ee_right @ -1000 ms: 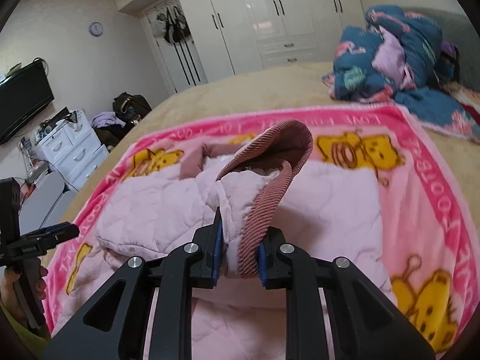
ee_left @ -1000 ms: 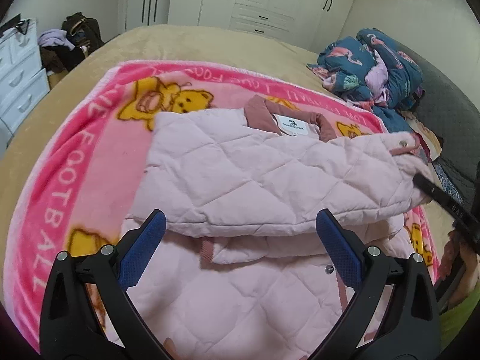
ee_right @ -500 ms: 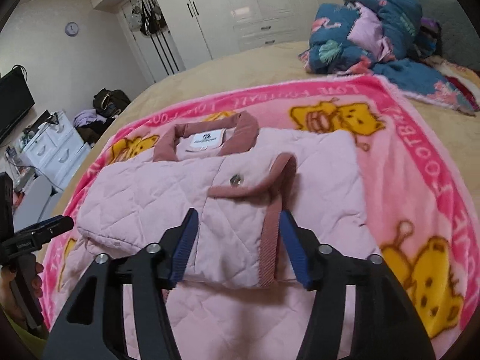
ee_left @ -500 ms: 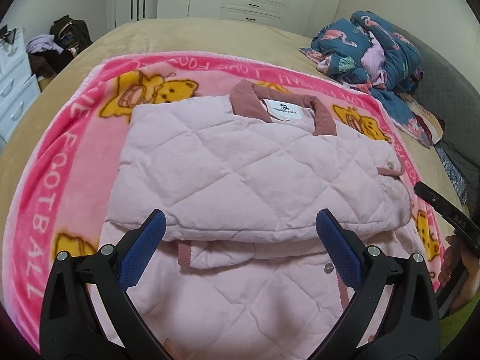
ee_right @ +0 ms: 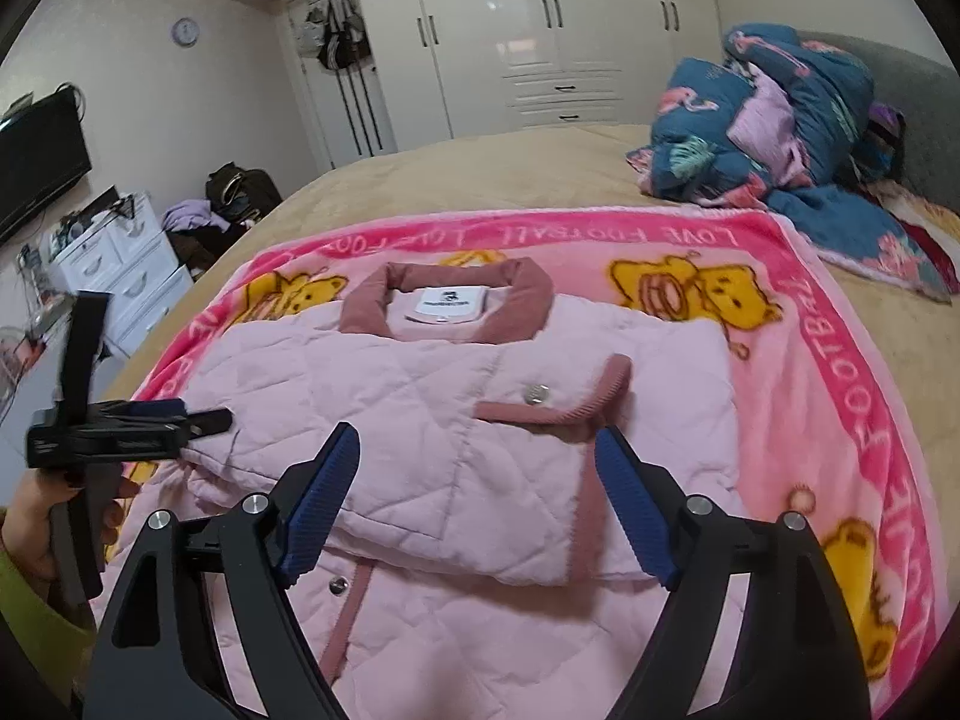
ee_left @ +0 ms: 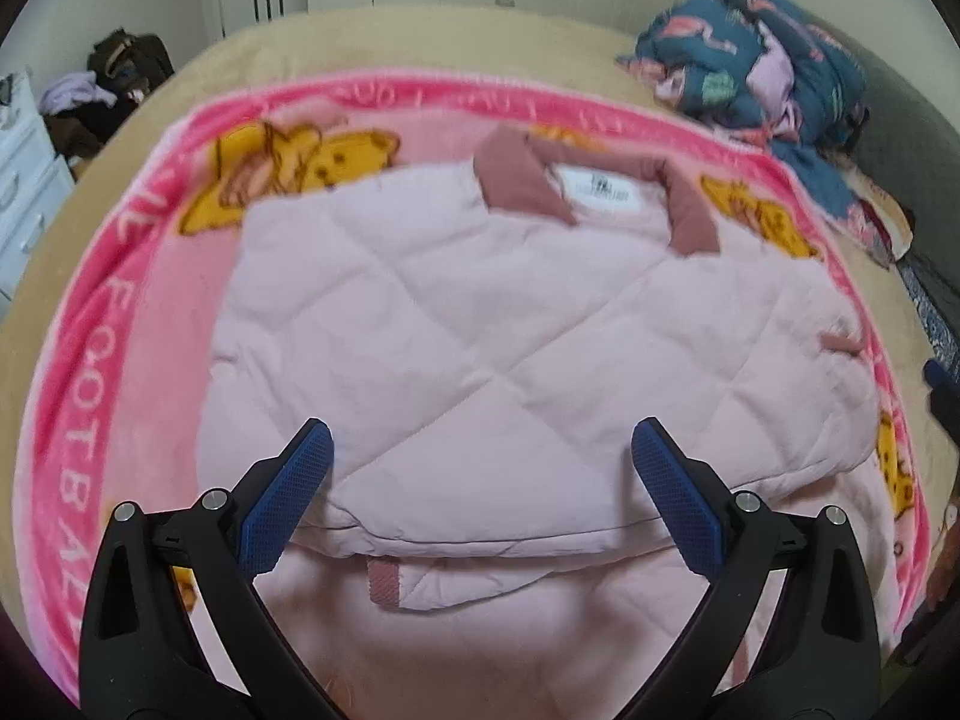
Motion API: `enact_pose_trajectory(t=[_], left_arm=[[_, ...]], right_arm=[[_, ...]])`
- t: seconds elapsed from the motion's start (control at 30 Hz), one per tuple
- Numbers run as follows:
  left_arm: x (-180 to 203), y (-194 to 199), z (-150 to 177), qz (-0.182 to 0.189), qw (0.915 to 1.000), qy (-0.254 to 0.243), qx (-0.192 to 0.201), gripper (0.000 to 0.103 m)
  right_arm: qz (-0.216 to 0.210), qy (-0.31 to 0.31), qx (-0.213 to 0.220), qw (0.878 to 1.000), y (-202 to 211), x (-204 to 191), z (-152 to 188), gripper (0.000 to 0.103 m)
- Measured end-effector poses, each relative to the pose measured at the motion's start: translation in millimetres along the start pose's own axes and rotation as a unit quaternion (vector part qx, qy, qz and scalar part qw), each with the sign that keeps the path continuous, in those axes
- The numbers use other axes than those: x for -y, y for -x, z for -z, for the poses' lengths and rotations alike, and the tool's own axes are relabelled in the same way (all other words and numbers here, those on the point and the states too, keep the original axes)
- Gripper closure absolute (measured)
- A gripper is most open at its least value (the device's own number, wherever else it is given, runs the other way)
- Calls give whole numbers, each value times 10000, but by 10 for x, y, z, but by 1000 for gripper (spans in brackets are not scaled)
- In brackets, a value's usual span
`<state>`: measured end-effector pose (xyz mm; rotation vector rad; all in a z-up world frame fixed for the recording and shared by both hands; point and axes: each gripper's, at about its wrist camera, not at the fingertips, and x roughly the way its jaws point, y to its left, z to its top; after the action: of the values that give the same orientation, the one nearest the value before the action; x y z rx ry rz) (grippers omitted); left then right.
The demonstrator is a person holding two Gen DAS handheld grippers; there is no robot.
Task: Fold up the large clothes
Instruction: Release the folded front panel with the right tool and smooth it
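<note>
A pale pink quilted jacket (ee_left: 480, 348) with a dusty-rose collar (ee_left: 522, 180) lies on the pink cartoon blanket (ee_left: 120, 312), both sleeves folded across the chest. It also shows in the right wrist view (ee_right: 420, 420), with a rose-trimmed cuff (ee_right: 576, 402) and a snap button (ee_right: 536, 392) on top. My left gripper (ee_left: 480, 480) is open and empty over the folded sleeve's near edge. My right gripper (ee_right: 477, 498) is open and empty just above the cuff end. The left gripper also appears in the right wrist view (ee_right: 150, 420), at the jacket's left edge.
The blanket lies on a tan bed (ee_right: 480, 174). A heap of blue flamingo bedding (ee_right: 774, 120) sits at the far right. White wardrobes (ee_right: 540, 30) stand behind; a white drawer unit (ee_right: 114, 264) and bags (ee_right: 240, 192) stand on the left.
My right gripper let go of the sleeve cuff, which now lies flat across the jacket, and opened wide. My left gripper moved forward over the folded sleeve, still open.
</note>
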<state>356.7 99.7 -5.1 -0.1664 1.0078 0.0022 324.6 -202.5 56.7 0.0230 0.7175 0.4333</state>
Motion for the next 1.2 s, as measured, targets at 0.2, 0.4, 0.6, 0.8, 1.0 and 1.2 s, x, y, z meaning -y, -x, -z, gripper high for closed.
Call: enact_pose_trajectory(t=[0.2,0.4,0.6,0.8,1.0,1.2], left_arm=[[-105,-349,196,85,9994,-132,-305,8],[-145,-352,225,158,9996,-44,-239,8],[-136,-355,234,182,9996,-62,-208,8],[-132,-351,247,176,9997,-38,-165,8],[-140,-249,258,270,9995,2,-192,8],[-84,-43,309,178,9997,-63,-159,8]], right_arm=[[-131,197,-103,9997,-163,-242,-80,22],[-85,440,-709,9965,-683,-477,-99,22],[250,279,-1443,9888,-1356,-395,274,20],[297,248,-1318,9905,-1357,-384,334,19],[44,-21,-1157,9933,-1115,-347,347,18],[-32,-212,-983,9949,-819,-347,401,10]])
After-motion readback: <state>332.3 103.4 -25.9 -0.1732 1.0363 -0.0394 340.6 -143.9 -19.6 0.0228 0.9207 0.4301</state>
